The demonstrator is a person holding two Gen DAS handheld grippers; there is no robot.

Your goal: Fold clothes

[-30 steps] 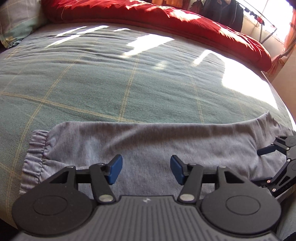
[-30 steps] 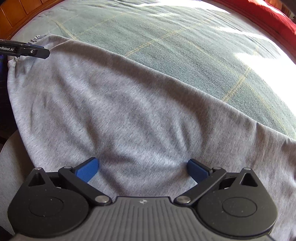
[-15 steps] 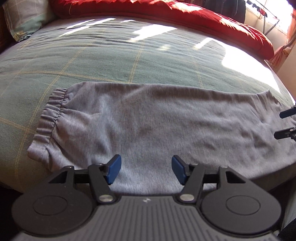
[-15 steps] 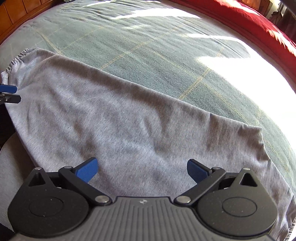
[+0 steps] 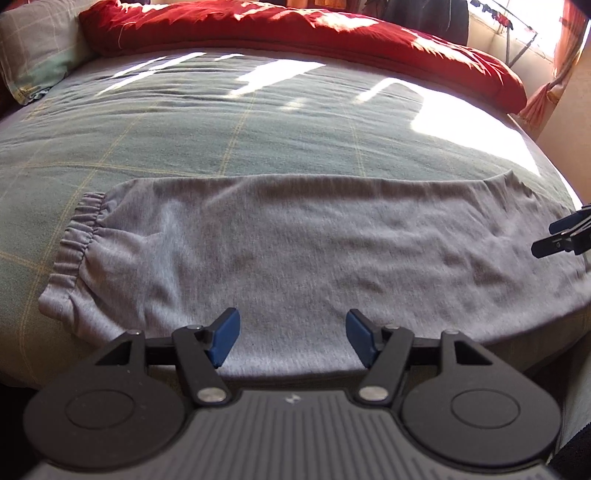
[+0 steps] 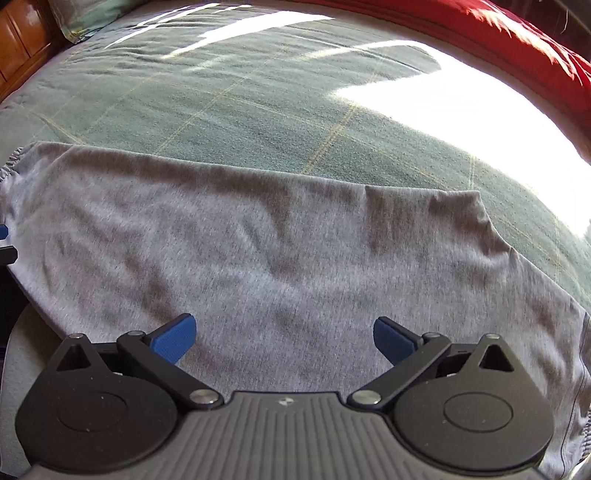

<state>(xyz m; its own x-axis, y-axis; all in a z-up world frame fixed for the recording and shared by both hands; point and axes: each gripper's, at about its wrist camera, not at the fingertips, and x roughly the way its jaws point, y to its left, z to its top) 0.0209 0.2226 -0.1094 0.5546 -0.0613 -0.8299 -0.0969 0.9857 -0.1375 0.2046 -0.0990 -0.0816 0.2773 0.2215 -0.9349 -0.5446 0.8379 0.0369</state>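
Green checked bedspread (image 5: 258,122), red duvet (image 5: 295,33) beyond

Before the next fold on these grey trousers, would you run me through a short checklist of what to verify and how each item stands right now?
1. Left gripper open and empty: ok, pads apart, nothing between them.
2. Right gripper open and empty: ok, wide apart.
3. Grey trousers laid out flat on the green bedspread: ok, only shallow wrinkles.
4. Elastic waistband visible for grasping: ok, at the garment's left end.
5. Near edge fully supported on the bed: cannot tell, the grippers hide it.
6. Red duvet apart from the garment: ok, at the bed's far side.
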